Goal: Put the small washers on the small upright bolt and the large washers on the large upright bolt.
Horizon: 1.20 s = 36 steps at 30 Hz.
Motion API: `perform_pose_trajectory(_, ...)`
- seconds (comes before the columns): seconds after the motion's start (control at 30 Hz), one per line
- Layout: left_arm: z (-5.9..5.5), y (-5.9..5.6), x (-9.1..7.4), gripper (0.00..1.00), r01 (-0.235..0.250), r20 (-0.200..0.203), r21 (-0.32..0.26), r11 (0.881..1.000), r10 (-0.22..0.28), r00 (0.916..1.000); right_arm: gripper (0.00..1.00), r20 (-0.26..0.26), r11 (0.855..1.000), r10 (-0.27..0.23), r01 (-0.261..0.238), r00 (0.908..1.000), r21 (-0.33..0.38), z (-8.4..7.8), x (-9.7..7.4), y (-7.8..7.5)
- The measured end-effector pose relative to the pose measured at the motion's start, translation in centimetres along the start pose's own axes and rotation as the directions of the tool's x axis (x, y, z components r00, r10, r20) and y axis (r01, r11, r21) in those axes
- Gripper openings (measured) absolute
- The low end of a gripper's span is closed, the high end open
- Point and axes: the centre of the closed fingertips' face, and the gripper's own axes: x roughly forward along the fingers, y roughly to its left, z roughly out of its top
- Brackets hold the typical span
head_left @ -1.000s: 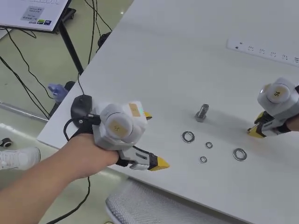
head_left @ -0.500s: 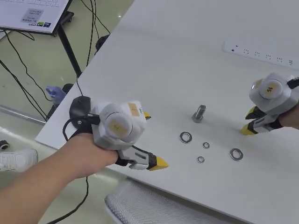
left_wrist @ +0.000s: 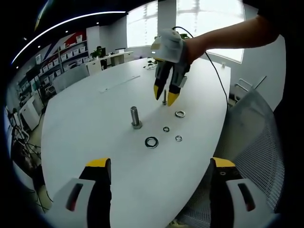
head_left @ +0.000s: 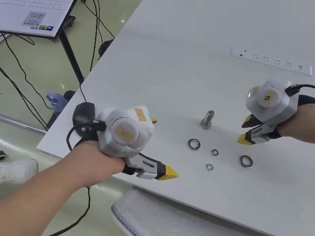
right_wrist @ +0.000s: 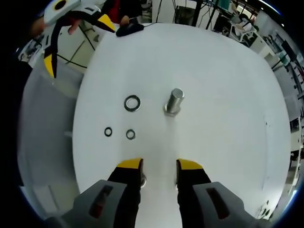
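Holding upright bolt point(head_left: 207, 119), white table point(head_left: 177, 69) (laptop point(head_left: 34, 14) beyond edge).

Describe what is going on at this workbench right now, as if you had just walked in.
A person holds a two-jaw gripper in each hand over a white table. The left gripper and the right gripper are both open and hold nothing. The large upright steel bolt stands bare; the thin small upright bolt stands close by the right gripper's jaws. Two large silver washers and two small silver washers lie flat on the table, none on a bolt yet.
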Motion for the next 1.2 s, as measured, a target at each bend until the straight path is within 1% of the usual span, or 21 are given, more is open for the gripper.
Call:
perform_pose_trajectory(0.07, 0.1, 0.0, 0.0, 0.87, 0.001, 0.004, 0.001, 1.0, -0.001, 1.0, 0.29, 0.014, 1.0, 0.0, 0.0, 0.9999, -0.008, 0.5, 0.0, 0.4)
perform_pose_trajectory(0.2, 0.3, -0.1, -0.1, 0.91, -0.002, 0.014, 0.002, 1.0, 0.002, 0.9999, 0.29, 0.024, 1.0, 0.008, -0.008, 0.9997, -0.018, 1.1, 0.4, 1.4)
perform_pose_trajectory(0.27, 0.3, -0.2, -0.1, 0.91, 0.001, 0.012, 0.001, 1.0, -0.001, 0.9999, 0.28, 0.033, 1.0, 0.009, -0.009, 0.9994, -0.021, 1.5, 0.6, 1.9)
perform_pose_trajectory(0.3, 0.2, -0.2, -0.1, 0.92, 0.001, 0.01, 0.003, 1.0, -0.001, 0.9999, 0.28, 0.046, 1.0, 0.003, -0.002, 0.9989, -0.024, 1.7, 0.6, 1.9)
perform_pose_trajectory(0.37, 0.2, -0.2, -0.1, 0.96, -0.005, 0.007, 0.011, 1.0, 0.005, 1.0, 0.28, 0.065, 1.0, 0.003, -0.001, 0.9979, -0.022, 2.2, 0.7, 2.2)
perform_pose_trajectory(0.4, 0.2, -0.2, -0.2, 0.97, -0.005, 0.007, 0.011, 1.0, 0.005, 1.0, 0.28, 0.066, 1.0, 0.005, -0.003, 0.9978, -0.022, 2.2, 0.7, 2.3)
perform_pose_trajectory(0.53, 0.3, -0.4, -0.4, 0.97, -0.005, 0.011, 0.015, 1.0, 0.004, 0.9999, 0.27, 0.067, 1.0, 0.016, -0.015, 0.9977, -0.019, 2.3, 1.3, 3.0)
perform_pose_trajectory(0.7, 0.2, -0.3, -0.5, 0.98, -0.012, 0.015, 0.012, 1.0, 0.012, 0.9998, 0.27, 0.063, 1.0, 0.027, -0.026, 0.9977, -0.014, 2.3, 2.0, 3.7)
perform_pose_trajectory(0.8, 0.0, -0.6, -0.5, 0.99, -0.003, 0.008, 0.01, 1.0, 0.003, 1.0, 0.27, 0.059, 0.999, 0.036, -0.035, 0.9976, -0.009, 2.3, 2.8, 4.2)
perform_pose_trajectory(0.83, 0.1, -0.6, -0.5, 0.99, -0.006, 0.011, 0.018, 1.0, 0.006, 0.9999, 0.27, 0.057, 0.999, 0.036, -0.036, 0.9977, -0.01, 2.2, 3.1, 4.3)
perform_pose_trajectory(0.97, 0.0, -0.7, -0.6, 0.99, -0.003, 0.009, 0.014, 1.0, 0.003, 1.0, 0.26, 0.041, 0.999, 0.04, -0.039, 0.9984, -0.016, 2.1, 4.3, 4.5)
perform_pose_trajectory(1.07, 0.1, -0.7, -0.7, 0.99, -0.003, 0.014, 0.01, 1.0, 0.003, 0.9999, 0.26, 0.041, 0.999, 0.04, -0.039, 0.9984, -0.01, 2.3, 4.8, 4.5)
perform_pose_trajectory(1.2, 0.1, -0.6, -0.7, 0.99, 0.001, 0.019, 0.018, 1.0, -0.001, 0.9998, 0.26, 0.038, 0.999, 0.038, -0.038, 0.9985, -0.01, 2.4, 5.1, 4.5)
